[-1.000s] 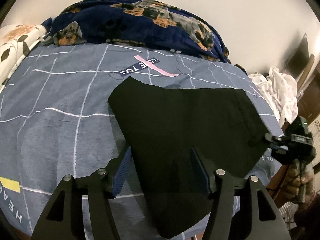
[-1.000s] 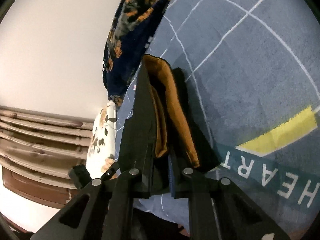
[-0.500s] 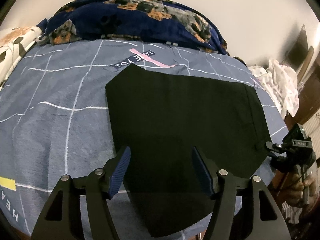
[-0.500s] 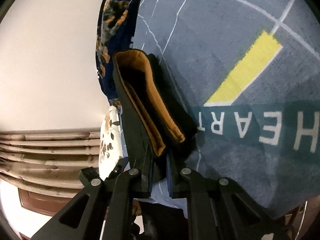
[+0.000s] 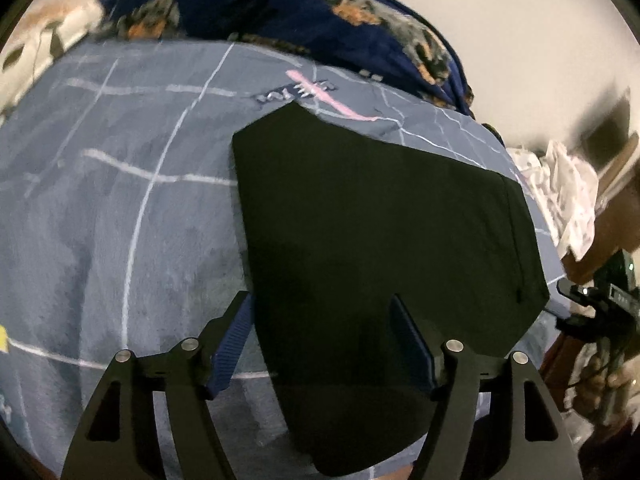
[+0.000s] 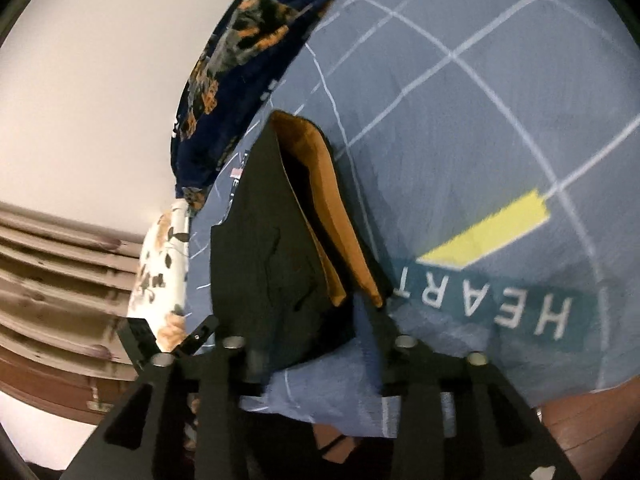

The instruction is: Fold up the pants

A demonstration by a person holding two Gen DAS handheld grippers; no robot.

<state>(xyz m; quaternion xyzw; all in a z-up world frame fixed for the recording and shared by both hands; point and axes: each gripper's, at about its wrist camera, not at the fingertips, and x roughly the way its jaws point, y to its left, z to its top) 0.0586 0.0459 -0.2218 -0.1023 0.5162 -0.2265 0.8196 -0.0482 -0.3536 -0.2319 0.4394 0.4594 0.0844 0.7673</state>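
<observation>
Black pants (image 5: 380, 240) lie folded flat on the grey-blue bed sheet (image 5: 100, 220). My left gripper (image 5: 322, 340) hovers over their near end with its jaws opening; the left pad (image 5: 232, 344) is beside the pants' left edge and the right pad sits above the cloth, neither pressing. In the right wrist view the pants (image 6: 264, 248) show an orange-brown lining. My right gripper (image 6: 316, 356) has its jaws opening, and the pants' corner lies loose between the parted fingers. The right gripper (image 5: 600, 304) also shows at the pants' right corner, held by a hand.
A dark blue dog-print blanket (image 5: 300, 20) is bunched along the far side by the wall. A floral pillow (image 6: 164, 256) lies at one end. White patterned clothes (image 5: 568, 196) are piled off the bed's right side. Wooden slats (image 6: 52, 280) stand beyond the pillow.
The right gripper's jaws have parted and released the pants' corner they were clamping. The left gripper has sunk slightly toward the pants and its jaws stand a little wider.
</observation>
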